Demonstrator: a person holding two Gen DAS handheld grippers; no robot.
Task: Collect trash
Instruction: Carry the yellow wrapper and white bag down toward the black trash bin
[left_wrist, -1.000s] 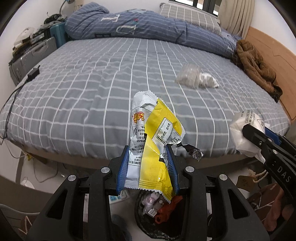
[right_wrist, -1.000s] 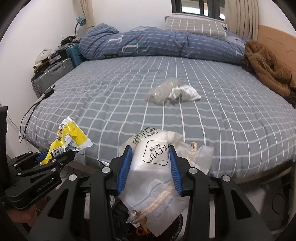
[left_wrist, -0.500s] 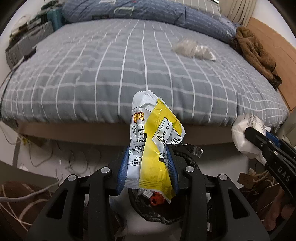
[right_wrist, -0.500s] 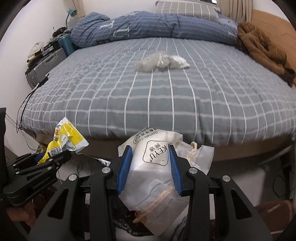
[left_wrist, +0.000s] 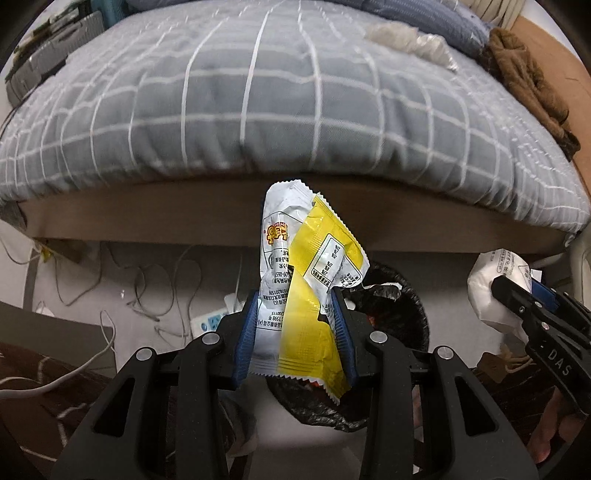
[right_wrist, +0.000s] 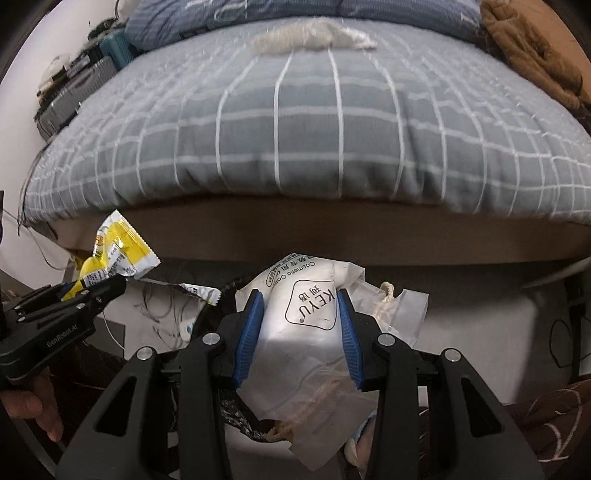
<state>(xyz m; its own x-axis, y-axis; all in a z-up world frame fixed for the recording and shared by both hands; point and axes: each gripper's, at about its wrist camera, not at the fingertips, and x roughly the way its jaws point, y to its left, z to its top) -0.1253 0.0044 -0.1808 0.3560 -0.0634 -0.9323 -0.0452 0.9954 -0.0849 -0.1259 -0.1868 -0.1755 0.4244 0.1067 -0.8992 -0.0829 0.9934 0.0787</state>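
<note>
Two grippers, each clamped on trash, held over the black-lined trash bin beside the bed.

Nearest, the left gripper pinches a yellow-and-white snack wrapper between its blue pads, jaws nearly closed, directly above the trash bin. Just right of the bin, the right gripper squeezes a white KEYU cosmetic cotton bag, jaws partly open around its bulk. Beyond the bin stands the bed in a grey checked sheet; farthest from the bin, crumpled clear plastic and tissue lie on it.
</note>
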